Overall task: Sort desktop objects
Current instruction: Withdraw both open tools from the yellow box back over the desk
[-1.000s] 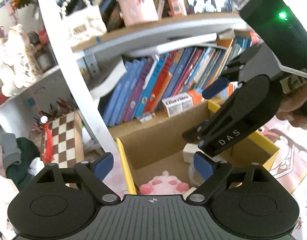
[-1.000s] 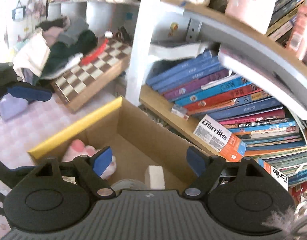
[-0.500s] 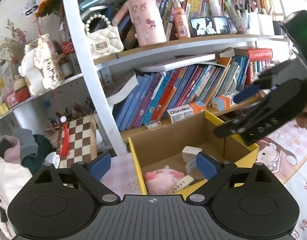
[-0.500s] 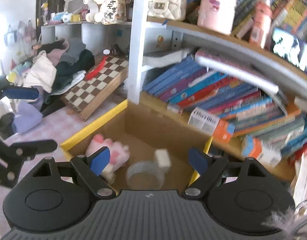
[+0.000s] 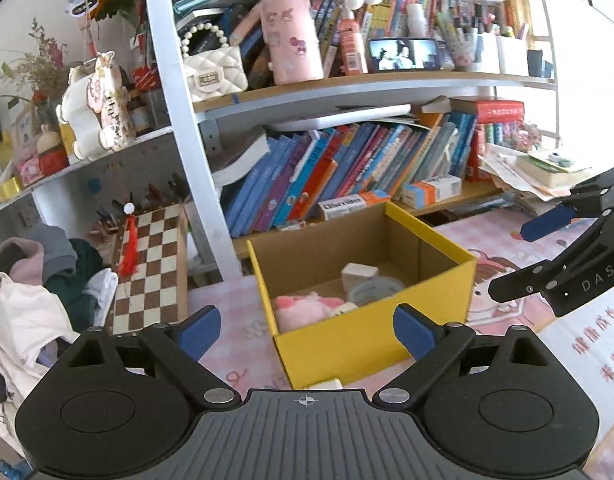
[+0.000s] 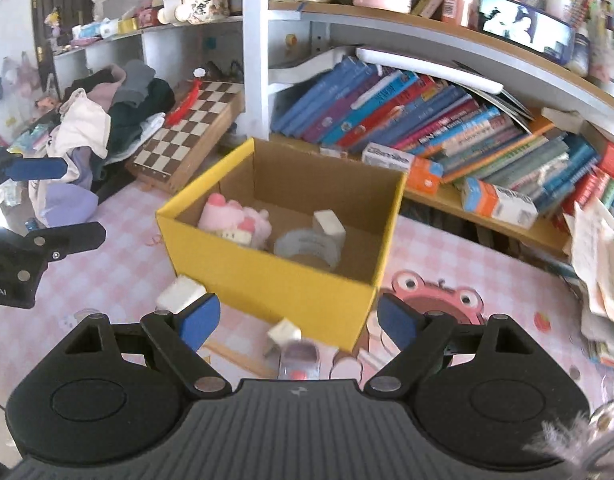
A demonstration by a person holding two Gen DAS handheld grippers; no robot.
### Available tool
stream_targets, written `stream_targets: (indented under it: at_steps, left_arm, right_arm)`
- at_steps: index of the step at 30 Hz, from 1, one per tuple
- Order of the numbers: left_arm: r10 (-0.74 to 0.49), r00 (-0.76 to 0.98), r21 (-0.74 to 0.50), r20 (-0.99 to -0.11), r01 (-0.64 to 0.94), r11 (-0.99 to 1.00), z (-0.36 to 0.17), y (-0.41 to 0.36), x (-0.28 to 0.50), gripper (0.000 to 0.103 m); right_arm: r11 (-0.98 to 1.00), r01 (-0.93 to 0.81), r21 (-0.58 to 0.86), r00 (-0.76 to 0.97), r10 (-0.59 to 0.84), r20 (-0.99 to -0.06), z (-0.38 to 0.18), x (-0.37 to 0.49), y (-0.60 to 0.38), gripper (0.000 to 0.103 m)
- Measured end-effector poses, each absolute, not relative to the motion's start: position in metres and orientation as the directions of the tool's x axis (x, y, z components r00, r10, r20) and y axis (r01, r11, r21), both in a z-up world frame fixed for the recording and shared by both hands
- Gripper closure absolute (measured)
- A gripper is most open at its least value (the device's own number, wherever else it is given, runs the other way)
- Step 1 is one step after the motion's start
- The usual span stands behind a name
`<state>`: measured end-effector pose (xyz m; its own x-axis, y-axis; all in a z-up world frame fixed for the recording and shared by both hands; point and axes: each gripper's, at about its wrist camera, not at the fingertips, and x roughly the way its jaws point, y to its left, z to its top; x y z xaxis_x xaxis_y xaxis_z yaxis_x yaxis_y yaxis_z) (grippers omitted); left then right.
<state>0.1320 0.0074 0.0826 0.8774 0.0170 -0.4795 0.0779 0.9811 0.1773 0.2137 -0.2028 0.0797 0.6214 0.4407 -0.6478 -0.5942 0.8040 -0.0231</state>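
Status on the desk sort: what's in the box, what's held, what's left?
Done: the yellow box holds a pink plush, a tape roll and a white block. In hand: nothing; left tool and right tool are both open and empty. Left: two white blocks and a small clear case lie on the mat before the box.

left gripper (image 5: 307, 330) angled downward, blue pads (image 5: 199, 330) spread wide, nothing between them. right gripper (image 6: 297, 318) tipped more steeply down, jaws likewise apart and empty, both side by side.
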Motion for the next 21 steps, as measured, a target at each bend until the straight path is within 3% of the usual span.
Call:
stream_targets:
  at_steps: [10,21]
  left_arm:
    - [-0.039,0.872,0.15,-0.489,0.129,0.98,0.074,0.012,0.094,0.008]
    - [-0.063,0.821,0.12,-0.567,0.157,0.98,0.05,0.023,0.069,0.007]
  right_arm:
    - [0.851,-0.524,-0.025,0.635,0.371,-0.678,0.062,0.16,-0.204,0.016]
    - [0.879,-0.472,-0.069,0.653,0.297,-0.697,0.041,0.115,-0.2,0.012]
